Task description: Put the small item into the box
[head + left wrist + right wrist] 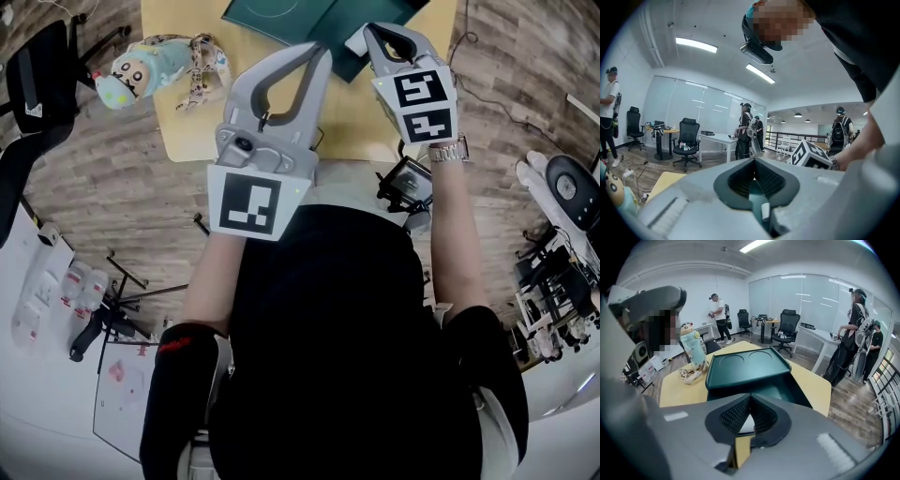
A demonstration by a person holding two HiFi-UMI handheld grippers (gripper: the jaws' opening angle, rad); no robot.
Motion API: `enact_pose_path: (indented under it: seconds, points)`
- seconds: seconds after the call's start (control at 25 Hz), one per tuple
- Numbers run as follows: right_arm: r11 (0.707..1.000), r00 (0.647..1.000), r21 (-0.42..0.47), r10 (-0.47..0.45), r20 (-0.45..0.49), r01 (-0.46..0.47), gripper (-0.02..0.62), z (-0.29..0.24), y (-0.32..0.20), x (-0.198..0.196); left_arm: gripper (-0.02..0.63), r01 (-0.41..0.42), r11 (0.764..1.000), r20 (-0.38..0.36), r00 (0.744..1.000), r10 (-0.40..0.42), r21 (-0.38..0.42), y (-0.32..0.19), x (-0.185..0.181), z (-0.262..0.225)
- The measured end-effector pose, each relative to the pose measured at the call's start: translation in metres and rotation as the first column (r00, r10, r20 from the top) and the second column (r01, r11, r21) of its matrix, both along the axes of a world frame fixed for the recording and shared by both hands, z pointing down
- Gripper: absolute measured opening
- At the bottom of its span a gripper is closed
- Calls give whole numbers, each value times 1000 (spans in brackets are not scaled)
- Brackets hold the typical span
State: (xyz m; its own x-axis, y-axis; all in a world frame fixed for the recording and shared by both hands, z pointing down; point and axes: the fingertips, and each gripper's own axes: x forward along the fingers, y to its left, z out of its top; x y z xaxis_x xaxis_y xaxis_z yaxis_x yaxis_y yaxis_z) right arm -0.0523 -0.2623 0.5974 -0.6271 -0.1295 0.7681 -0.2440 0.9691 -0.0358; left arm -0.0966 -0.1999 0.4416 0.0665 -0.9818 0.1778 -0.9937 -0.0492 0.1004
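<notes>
Your right gripper (369, 31) is shut, its jaws tip to tip with only the teardrop gap behind the tips. It is held above the table (187, 131) over the near edge of the box (291, 23). The small item (355, 39), a white piece, shows just beside those tips in the head view. In the right gripper view it shows through the gap behind them, against the dark green of the box. Whether the tips pinch it or it lies loose at the box, I cannot tell.

Your left gripper (323, 49) is shut too, tips meeting and nothing caught between them. It is held up just left of the right one and points nearly level across the room.

The box sits at the far edge of the yellow table. Its lid (745, 364), with two round recesses, stands open, and the hollow body lies nearer you. A doll (159, 70) in pale blue lies near the table's left edge, well apart from the box. In the head view it lies on its side. In the right gripper view it looks propped upright beside the lid.

Both your arms are raised in front of you. Office chairs and several standing people are further back in the room.
</notes>
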Motion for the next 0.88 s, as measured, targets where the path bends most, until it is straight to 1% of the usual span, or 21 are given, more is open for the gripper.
enact_pose_path:
  seconds: [0.12,0.24,0.48,0.68,0.76,0.88]
  points:
    - [1000,1000,-2,14,19,-14,4,-9,1,9,2,-6,1000,13,1000,6,6,4,8,-6]
    - [999,998,23,42,42,-43,3,-20,-2,19,2,-10,1000,26,1000,9,16,7,16,-13]
    - [990,981,68,114,155,-125,3,-54,-16,38,2,-2,999,46,999,0,39,13,31,-30]
    - [965,949,104,212,235,-242,3,-79,-30,60,2,16,999,52,998,-18,40,22,42,-37]
    - [956,929,102,239,281,-277,3,-92,-34,69,2,23,999,59,998,-26,47,24,46,-43]
    - [951,900,72,258,351,-301,2,-114,-35,78,2,26,998,77,997,-31,59,27,54,-50]
